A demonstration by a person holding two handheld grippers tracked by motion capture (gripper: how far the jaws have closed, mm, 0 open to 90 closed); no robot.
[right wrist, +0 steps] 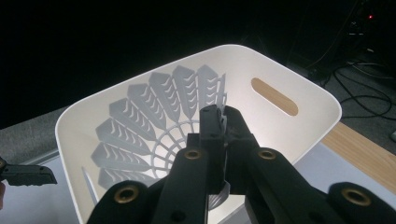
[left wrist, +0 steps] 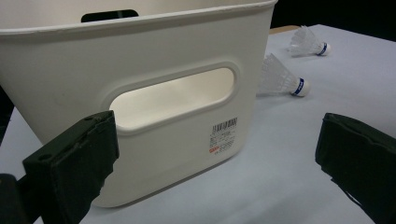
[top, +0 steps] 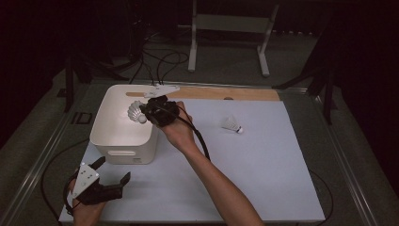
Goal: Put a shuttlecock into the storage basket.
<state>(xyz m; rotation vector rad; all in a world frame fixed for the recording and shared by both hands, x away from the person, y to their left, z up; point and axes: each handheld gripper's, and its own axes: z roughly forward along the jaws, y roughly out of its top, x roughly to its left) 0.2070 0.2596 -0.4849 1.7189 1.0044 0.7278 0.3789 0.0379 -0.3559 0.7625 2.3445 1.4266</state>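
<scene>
A white plastic bin (top: 123, 136) stands at the left of the white mat. Over its open top my right gripper (top: 143, 113) is shut on a white shuttlecock (top: 135, 112). In the right gripper view the jaws pinch the feather skirt (right wrist: 154, 121), which fans out above the bin's inside (right wrist: 299, 77). My left gripper (top: 114, 169) rests open near the front left corner, nothing between its jaws. It faces the bin's handle wall (left wrist: 187, 60). Two more shuttlecocks lie on the mat beyond the bin, one near (left wrist: 280, 77), one farther (left wrist: 308, 42).
One loose shuttlecock (top: 232, 125) lies mid-mat, right of my forearm. A wooden strip (top: 235, 93) runs along the table's back edge. Cables (top: 160, 61) and a white stand (top: 230, 23) sit on the floor behind. The mat (top: 263, 165) is bare at right and front.
</scene>
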